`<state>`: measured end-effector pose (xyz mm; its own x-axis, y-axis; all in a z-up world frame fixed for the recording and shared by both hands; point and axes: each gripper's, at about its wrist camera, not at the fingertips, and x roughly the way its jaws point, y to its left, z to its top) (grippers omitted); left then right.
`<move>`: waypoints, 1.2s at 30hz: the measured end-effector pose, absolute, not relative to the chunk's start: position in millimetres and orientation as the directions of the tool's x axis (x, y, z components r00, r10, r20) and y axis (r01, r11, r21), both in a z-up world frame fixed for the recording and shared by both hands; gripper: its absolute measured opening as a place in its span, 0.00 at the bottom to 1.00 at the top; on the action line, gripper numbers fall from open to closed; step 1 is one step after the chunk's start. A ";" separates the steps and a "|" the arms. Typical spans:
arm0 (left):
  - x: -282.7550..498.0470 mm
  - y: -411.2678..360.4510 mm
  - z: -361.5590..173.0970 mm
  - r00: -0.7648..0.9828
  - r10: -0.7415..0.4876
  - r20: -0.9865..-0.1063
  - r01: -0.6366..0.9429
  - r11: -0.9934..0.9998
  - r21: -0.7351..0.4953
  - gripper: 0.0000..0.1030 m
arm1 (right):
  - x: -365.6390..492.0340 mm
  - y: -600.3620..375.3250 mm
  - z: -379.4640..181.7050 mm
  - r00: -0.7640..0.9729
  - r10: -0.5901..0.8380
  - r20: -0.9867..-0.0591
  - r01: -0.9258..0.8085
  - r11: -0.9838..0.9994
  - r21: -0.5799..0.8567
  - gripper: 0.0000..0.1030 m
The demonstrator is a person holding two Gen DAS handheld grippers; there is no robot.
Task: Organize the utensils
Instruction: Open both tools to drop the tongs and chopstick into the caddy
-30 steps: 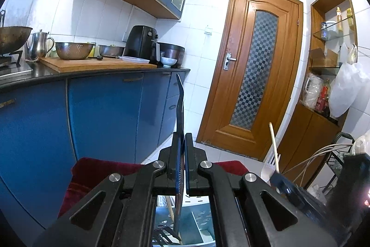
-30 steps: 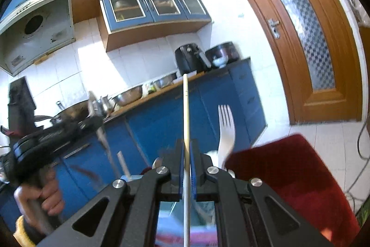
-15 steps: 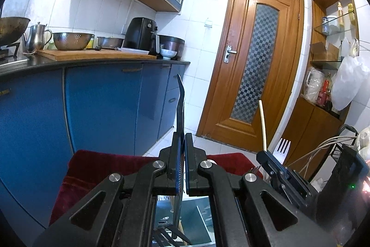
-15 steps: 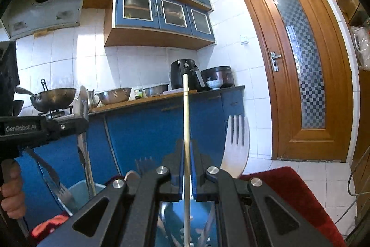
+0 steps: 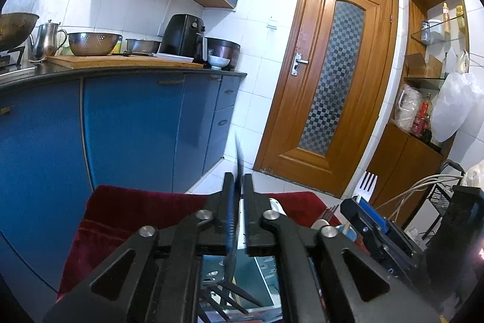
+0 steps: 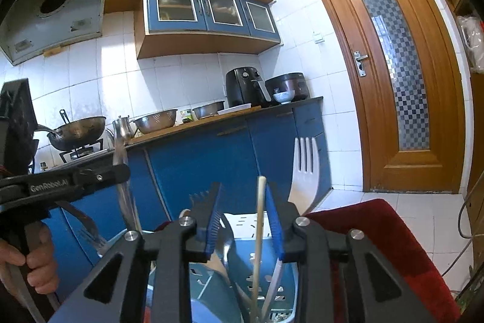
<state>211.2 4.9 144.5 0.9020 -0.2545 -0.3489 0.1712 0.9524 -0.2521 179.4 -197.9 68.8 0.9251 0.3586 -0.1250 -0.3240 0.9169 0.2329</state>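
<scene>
The right gripper (image 6: pixel 243 224) jaws have just been opening; a wooden chopstick (image 6: pixel 259 227) stands loose between them in the blue utensil holder (image 6: pixel 242 277). The left gripper (image 5: pixel 239 212) jaws, just parted narrowly, flank a blurred metal utensil (image 5: pixel 239 162) above the holder

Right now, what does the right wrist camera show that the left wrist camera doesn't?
Only the right wrist view shows the range hood, the wok on the stove, a hand gripping the left hand-held gripper, and a chopstick between open jaws. Only the left wrist view shows the wall shelf and white plastic bag. Both show the wooden door, black air fryer, white fork and red cushion.
</scene>
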 end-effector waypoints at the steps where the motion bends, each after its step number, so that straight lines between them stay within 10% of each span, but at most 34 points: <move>1: 210.5 4.5 144.9 0.899 -0.261 -0.353 0.176 0.951 -0.255 0.20 | 176.4 -198.0 71.1 0.925 0.360 -0.122 -0.327 0.917 0.230 0.34; 36: 82.8 2.9 167.9 0.846 -0.240 -0.475 0.179 0.969 -0.170 0.29 | 62.7 -210.1 94.8 0.831 0.435 -0.347 -0.301 0.876 0.377 0.39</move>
<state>82.8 2.9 167.9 0.8464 -0.2401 -0.4753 0.1792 0.9690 -0.1703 62.7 -210.1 94.8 0.8309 0.4349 -0.3472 -0.3011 0.8760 0.3768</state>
